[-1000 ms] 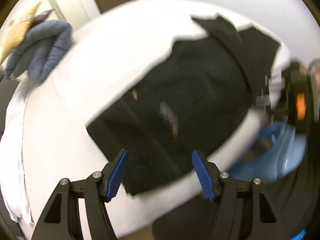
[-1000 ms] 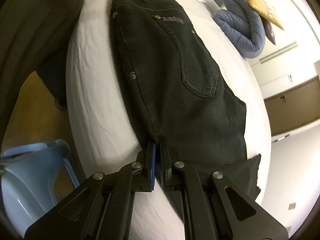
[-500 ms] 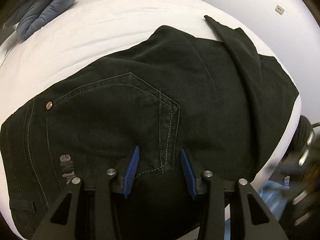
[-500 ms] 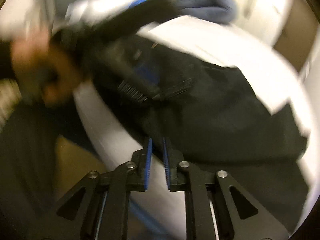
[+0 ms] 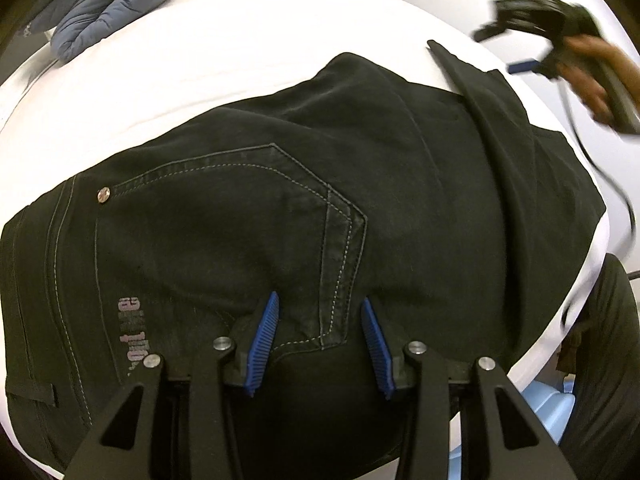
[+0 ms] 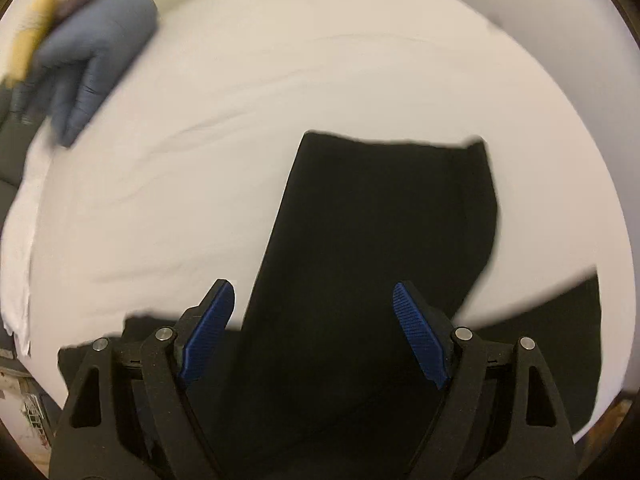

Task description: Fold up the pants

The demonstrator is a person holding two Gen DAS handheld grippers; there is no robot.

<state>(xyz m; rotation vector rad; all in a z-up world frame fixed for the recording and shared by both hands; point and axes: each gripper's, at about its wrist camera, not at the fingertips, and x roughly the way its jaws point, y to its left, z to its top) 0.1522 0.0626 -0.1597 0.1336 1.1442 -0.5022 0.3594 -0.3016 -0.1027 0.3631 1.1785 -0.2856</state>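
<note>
The black pants (image 5: 320, 200) lie on the bed (image 5: 240, 60). The left gripper (image 5: 320, 336) straddles the pocket, half-open; the right gripper (image 6: 316, 332), just opened wide, hovers empty over the legs. Better grab both layers at the hem.

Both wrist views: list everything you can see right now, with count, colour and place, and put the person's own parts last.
Pants: one pair, black, lying flat on the bed, back pocket facing up; leg end reaches toward the bed's middle in the right wrist view.
Bed sheet: one, white, covering the whole bed.
Padded jacket: one, grey-blue, bunched at the bed's far left corner.
Yellow item: one, blurred, behind the jacket; cannot tell what.
Plastic stool or bin: one, light blue, beside the bed's near edge.
Left gripper: black, blue pads, jaws partly open, astride the pocket corner.
Right gripper: black, blue pads, jaws wide, just been opening, over the leg.
Hand: one, holding the right gripper.
</note>
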